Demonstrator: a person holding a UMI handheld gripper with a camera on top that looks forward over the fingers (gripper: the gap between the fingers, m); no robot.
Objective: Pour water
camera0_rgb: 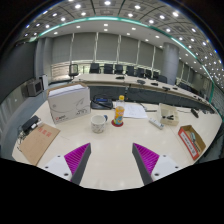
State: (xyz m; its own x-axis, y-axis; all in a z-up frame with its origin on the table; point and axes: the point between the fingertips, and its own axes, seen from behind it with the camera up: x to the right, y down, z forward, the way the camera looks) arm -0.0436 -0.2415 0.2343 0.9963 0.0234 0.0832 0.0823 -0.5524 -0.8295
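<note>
Water itself I cannot see; the things that may hold it stand on the pale table (110, 150), far ahead of the gripper (112, 160). One is a white cup (99, 123), standing upright, a little to the left of the middle line between the fingers. Just to its right stands a bottle (119, 112) with an orange body and a light cap, also upright and near the cup, but whether they touch I cannot tell. The gripper is spread wide: its two fingers with magenta pads (76, 156) are well apart, and nothing is between them, only the bare table surface.

On the left side of the table, farther than the cup, sits a white box (68, 101). Near the left edge lies a brown envelope (37, 144) with a small dark object beside it. On the right side lies a brown packet (190, 140), and some white papers (160, 112) are beyond it. Behind the table runs a long curved desk (150, 88) with dark chairs (105, 69), under a ceiling with round lights.
</note>
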